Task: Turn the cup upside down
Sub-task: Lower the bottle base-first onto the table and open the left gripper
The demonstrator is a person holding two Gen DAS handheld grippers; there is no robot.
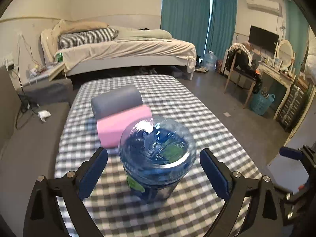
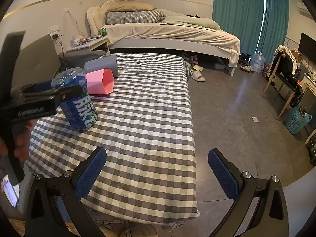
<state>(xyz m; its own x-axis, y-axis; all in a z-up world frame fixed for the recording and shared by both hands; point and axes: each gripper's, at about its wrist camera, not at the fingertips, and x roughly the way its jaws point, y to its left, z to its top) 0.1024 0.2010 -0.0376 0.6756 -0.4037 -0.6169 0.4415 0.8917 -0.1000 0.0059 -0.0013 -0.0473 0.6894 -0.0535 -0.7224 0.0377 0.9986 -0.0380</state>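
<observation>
Blue cup (image 1: 158,154) is seen lower centre on the checked counter (image 1: 197,118), tilted, base end up, long axis leaning. Left hand-held gripper (image 1: 154,169) is spread wide around it, pads not touching. Right hand-held gripper (image 2: 157,172) is held wide open, empty. White lettering unreadable.

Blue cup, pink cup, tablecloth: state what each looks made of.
Blue cup: likely clear glossy plastic, see-through with bright highlights. Pink cup: probably matte opaque plastic, evenly coloured, faceted rim. Tablecloth: woven fabric, checked, creased, draping over the edge.
</observation>
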